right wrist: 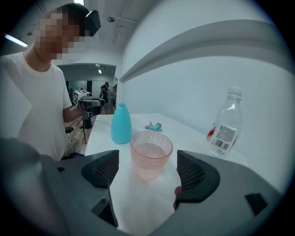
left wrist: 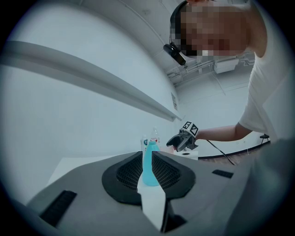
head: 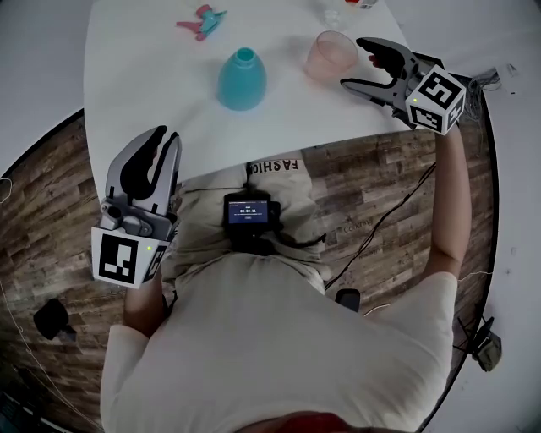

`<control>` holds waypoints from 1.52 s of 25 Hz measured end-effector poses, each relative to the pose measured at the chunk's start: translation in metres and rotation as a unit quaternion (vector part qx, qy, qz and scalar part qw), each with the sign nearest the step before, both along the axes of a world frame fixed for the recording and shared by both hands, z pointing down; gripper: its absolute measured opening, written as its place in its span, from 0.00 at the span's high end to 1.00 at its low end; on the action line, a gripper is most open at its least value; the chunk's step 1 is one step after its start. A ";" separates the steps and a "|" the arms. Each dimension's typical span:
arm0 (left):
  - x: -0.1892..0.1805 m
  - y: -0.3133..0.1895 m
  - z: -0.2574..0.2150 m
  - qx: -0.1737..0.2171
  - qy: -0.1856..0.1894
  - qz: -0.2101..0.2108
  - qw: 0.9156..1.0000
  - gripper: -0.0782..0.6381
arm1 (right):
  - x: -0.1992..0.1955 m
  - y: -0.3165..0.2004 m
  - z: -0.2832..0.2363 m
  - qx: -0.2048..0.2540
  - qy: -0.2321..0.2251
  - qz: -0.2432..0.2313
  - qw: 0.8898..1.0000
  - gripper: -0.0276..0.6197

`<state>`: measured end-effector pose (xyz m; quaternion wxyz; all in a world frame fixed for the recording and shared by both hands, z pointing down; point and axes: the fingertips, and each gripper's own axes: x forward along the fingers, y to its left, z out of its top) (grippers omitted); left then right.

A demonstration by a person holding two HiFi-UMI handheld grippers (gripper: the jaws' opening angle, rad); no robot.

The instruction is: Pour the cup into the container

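Observation:
A translucent pink dimpled cup (head: 332, 54) stands upright on the white table (head: 152, 84) at the far right. My right gripper (head: 355, 62) is open just to its right. In the right gripper view the cup (right wrist: 151, 154) stands a little ahead of the spread jaws of the right gripper (right wrist: 147, 159), untouched. The teal bottle-shaped container (head: 242, 78) stands left of the cup, mouth up. My left gripper (head: 165, 135) is shut and holds nothing, low beyond the table's near edge. Through its narrow slit the left gripper (left wrist: 148, 156) faces the container (left wrist: 150, 168).
A clear water bottle (right wrist: 226, 124) stands on the table to the cup's right. A small pink and teal toy (head: 201, 21) lies at the far side. A cable (head: 380, 220) trails over the wooden floor by the table's near edge.

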<state>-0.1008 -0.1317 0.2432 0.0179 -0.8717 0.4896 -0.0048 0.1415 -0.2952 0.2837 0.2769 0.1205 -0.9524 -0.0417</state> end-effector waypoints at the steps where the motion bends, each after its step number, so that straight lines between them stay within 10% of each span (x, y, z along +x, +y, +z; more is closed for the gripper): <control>1: 0.000 0.001 0.000 0.000 0.000 -0.001 1.000 0.81 | -0.002 0.000 0.002 -0.003 -0.004 -0.003 1.000 0.38; 38: 0.008 0.009 0.004 -0.017 -0.004 -0.003 1.000 0.81 | -0.028 -0.012 0.021 -0.031 -0.054 -0.042 0.997 0.38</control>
